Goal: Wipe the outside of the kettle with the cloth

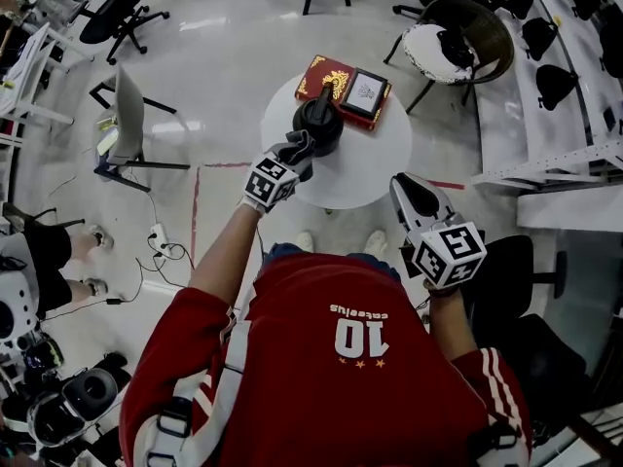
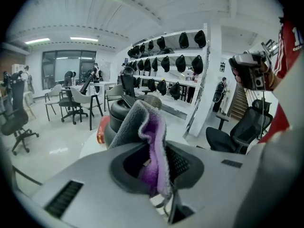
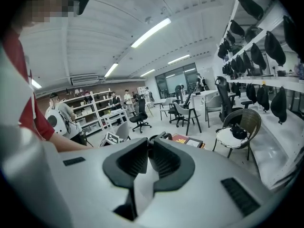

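Cloth (image 2: 149, 127) in left claw (image 2: 154, 163), against kettle (image 2: 118, 115)

Black kettle (image 1: 321, 129) stands upright; cloth (image 2: 145, 127) (grey, purple inside) touches it.

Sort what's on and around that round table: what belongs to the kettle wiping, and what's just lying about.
For the job:
- black kettle
- grey and purple cloth
- left gripper, shut on the cloth right by the kettle

Lying about:
- red box with gold ornament
- small framed picture on it
- wicker chair
- right gripper, shut, empty, held back
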`<state>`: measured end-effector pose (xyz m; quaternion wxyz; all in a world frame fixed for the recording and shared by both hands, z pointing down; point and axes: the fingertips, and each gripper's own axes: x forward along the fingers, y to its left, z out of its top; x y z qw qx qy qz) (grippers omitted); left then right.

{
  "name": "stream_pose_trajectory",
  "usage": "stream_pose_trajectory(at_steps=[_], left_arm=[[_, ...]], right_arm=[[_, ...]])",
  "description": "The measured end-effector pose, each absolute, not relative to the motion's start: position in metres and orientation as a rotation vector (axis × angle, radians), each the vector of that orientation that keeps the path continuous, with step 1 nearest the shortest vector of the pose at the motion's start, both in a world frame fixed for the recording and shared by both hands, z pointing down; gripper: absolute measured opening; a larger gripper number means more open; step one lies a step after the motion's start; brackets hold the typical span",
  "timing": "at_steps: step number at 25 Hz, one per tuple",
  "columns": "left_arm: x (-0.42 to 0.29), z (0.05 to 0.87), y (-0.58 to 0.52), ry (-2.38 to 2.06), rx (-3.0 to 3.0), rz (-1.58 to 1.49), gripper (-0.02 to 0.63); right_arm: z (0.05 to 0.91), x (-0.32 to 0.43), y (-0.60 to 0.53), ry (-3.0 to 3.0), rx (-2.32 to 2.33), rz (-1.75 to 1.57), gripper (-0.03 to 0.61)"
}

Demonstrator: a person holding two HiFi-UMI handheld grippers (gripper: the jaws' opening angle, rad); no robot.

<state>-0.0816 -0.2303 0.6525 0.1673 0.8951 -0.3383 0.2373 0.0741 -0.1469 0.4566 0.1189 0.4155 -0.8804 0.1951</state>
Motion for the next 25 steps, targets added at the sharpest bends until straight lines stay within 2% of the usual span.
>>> stream_pose_trajectory(at_steps=[25], left_arm=[[0.010,0.641,-0.255,-0.986,2.483,0.607,0.060]], right_arm=[[0.458,0.149,-0.197,-2.663,1.046,0.552,0.052]])
